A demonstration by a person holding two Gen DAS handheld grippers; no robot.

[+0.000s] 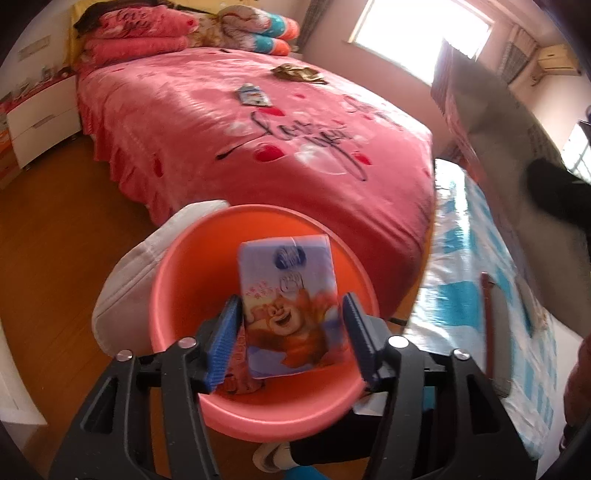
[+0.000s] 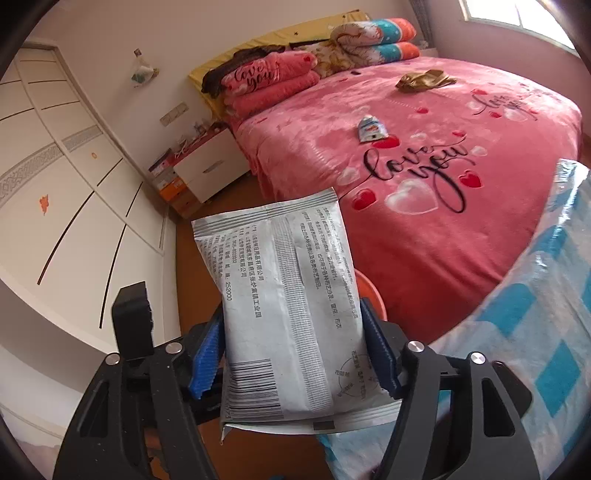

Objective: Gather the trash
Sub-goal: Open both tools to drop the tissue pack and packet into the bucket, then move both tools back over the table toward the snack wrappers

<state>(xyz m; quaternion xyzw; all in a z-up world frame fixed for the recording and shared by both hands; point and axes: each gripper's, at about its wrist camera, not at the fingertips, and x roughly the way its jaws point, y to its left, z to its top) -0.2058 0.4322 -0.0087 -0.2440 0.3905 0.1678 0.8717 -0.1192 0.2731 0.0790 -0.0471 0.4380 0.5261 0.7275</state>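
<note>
A wide bed point(image 2: 424, 229) under a pink blanket point(image 1: 258, 155) printed with hearts and black script fills the room. Folded quilts point(image 2: 373, 35) and pink pillows point(image 2: 269, 86) are stacked at its head. A white bedside cabinet point(image 2: 210, 173) stands next to it, near a white wardrobe point(image 2: 66, 177). The floor point(image 1: 55, 240) is brown wood, and a bright window point(image 1: 421, 40) lies beyond the bed

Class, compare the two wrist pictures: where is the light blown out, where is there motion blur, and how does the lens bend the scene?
Left wrist view: the window is blown out white, the right edge smears with motion blur, the cartoon packet is slightly soft. Right wrist view: print on the white packet reads sharp, the wardrobe lines bow, corners vignette black.
</note>
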